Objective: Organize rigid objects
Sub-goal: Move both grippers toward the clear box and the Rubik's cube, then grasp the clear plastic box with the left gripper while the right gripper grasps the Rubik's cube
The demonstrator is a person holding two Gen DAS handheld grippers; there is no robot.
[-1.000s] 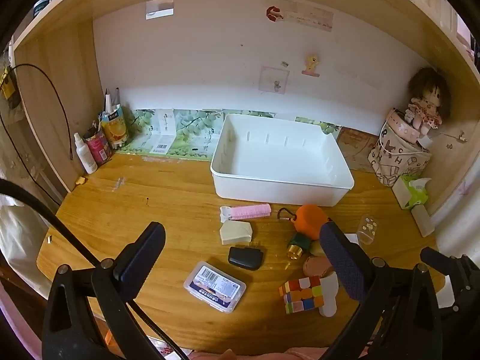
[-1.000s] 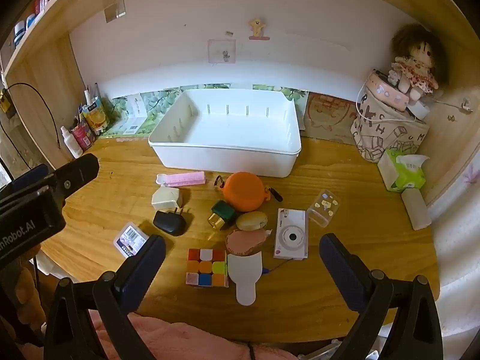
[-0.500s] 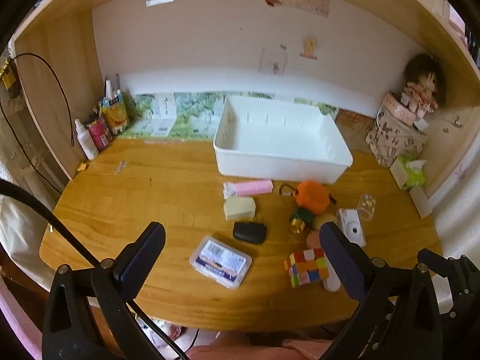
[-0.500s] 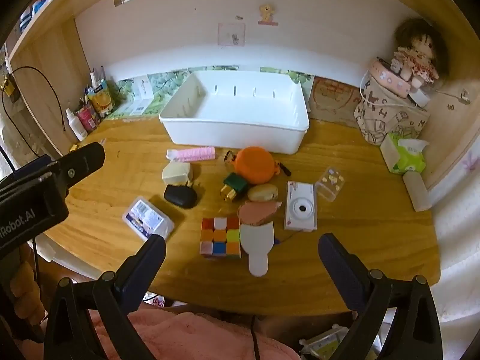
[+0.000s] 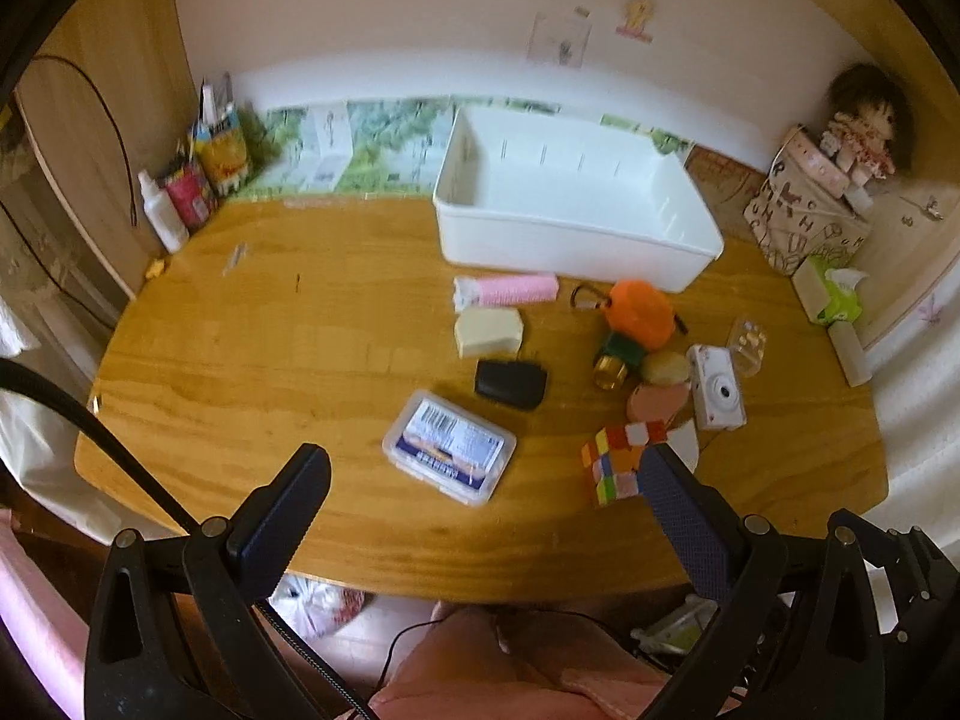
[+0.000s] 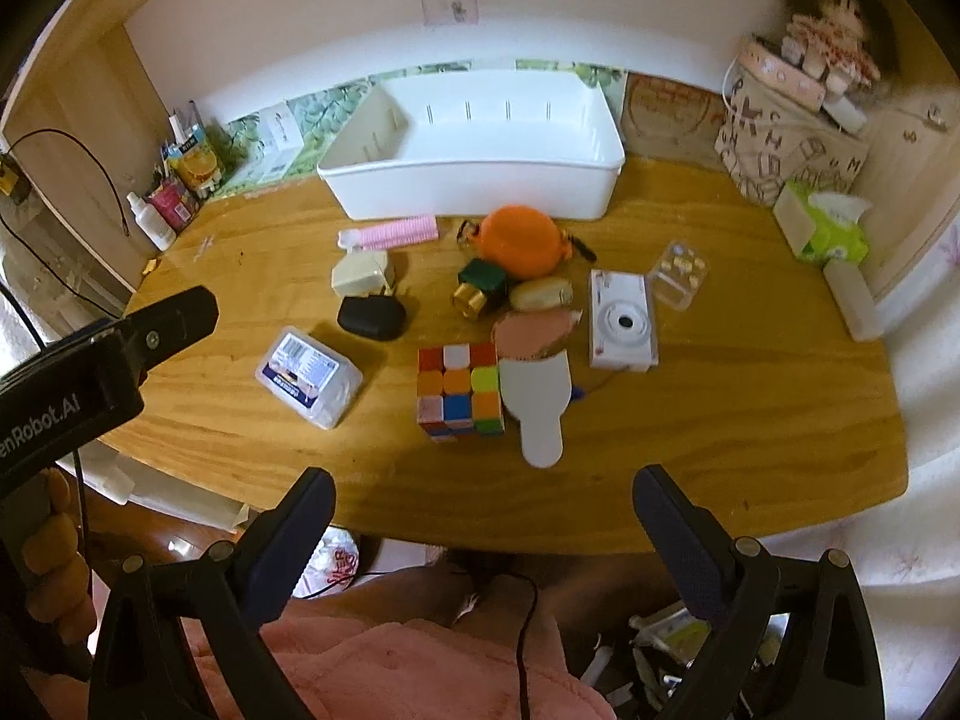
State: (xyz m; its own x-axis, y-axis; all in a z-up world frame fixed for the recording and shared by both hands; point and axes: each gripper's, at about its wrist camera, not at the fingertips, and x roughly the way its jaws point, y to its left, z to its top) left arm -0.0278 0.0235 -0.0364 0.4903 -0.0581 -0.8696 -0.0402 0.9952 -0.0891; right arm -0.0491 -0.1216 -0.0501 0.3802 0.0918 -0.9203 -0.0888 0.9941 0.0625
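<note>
An empty white bin stands at the back of the wooden table. In front of it lie a pink comb, a cream plug, a black case, an orange pouch, a green-capped bottle, a colour cube, a white paddle, a white camera and a clear labelled box. My left gripper hangs open near the front edge, above the clear box. My right gripper is open too, off the front edge.
Bottles and packets crowd the back left corner. A patterned bag with a doll, a tissue pack and a small clear box sit at the right. Pink clothing shows below the table edge.
Both grippers have pulled back and risen from the table, so the objects look farther away and the front edge has come into view. Nothing on the table has moved.
</note>
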